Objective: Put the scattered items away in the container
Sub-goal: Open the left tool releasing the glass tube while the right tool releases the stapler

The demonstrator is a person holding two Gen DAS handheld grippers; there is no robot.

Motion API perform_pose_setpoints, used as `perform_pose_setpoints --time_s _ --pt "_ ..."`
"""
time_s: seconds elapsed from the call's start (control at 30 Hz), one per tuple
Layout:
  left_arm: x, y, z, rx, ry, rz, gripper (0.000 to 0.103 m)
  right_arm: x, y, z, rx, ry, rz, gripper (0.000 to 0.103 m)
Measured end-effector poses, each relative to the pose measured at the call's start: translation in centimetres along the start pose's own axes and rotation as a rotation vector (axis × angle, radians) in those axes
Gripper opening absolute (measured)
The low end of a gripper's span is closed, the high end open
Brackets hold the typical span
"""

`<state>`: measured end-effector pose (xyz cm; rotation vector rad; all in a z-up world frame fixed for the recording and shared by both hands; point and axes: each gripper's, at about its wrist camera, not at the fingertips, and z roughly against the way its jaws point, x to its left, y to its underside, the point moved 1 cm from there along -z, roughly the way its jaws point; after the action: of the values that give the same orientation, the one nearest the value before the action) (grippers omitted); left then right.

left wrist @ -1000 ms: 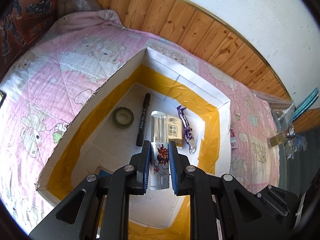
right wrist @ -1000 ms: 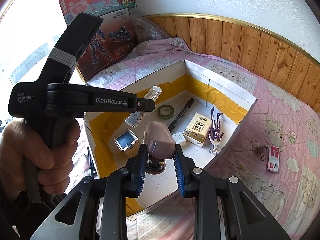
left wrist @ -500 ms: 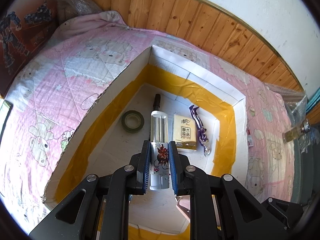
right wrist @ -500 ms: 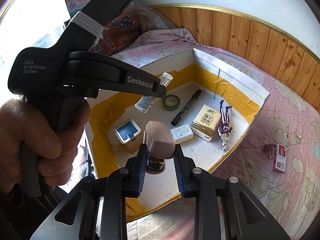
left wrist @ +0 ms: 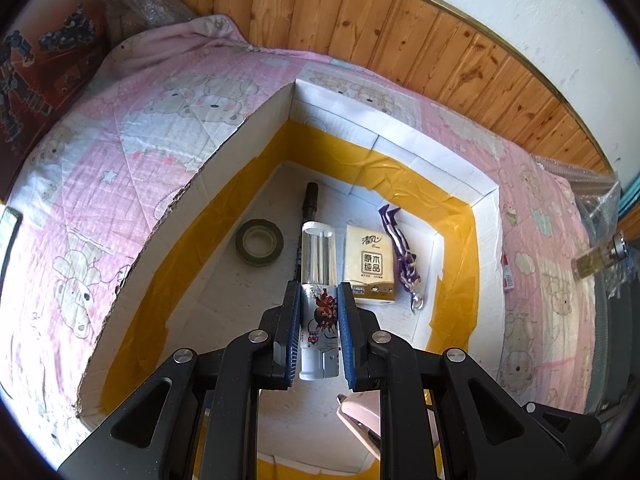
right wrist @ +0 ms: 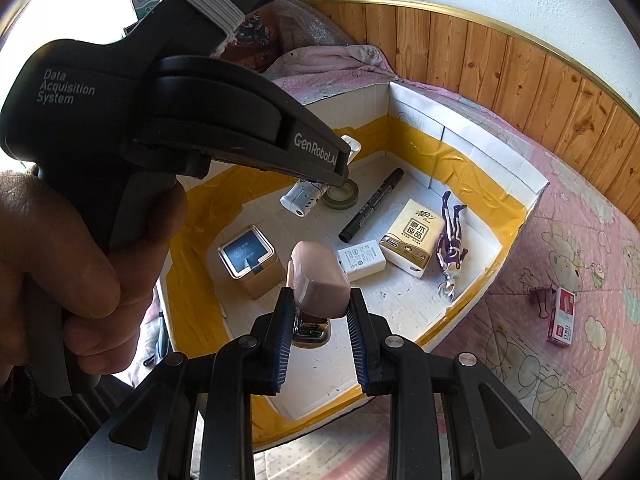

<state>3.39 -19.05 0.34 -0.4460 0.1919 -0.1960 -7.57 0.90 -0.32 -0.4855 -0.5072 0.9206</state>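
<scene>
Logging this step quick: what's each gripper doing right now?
Left gripper: shut on the clear tube.
Right gripper: shut on the pink stapler.

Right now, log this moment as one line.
left gripper: shut on clear tube | right gripper: shut on pink stapler | both over box | red packet outside

I see a bed under a pink bear-print quilt [left wrist: 120, 168], knotty wood wainscot [left wrist: 400, 40] capped with a gold strip, rough white plaster wall [left wrist: 520, 8] above, hard daylight glaring from the left [right wrist: 60, 8]
</scene>
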Motion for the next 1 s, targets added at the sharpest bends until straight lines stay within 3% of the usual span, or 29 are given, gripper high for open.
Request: perform_pose_setpoints --time_s 0.67,0.77,1.0 --pt "1.4 -0.5 -2.5 0.086 -0.024 0.065 0.019 -0.4 0.3 -1.4 0.047 0.0 0.011 0.028" --pt "2.0 -0.7 -2.6 0.086 -0.039 0.084 0.029 -0.5 0.3 -1.3 0.045 -0.013 0.003 0.028" --pt "2.5 -1.4 -2.0 0.064 -0.017 0.136 0.029 -1.9 0.2 -0.3 0.031 -0.024 -0.046 0.028"
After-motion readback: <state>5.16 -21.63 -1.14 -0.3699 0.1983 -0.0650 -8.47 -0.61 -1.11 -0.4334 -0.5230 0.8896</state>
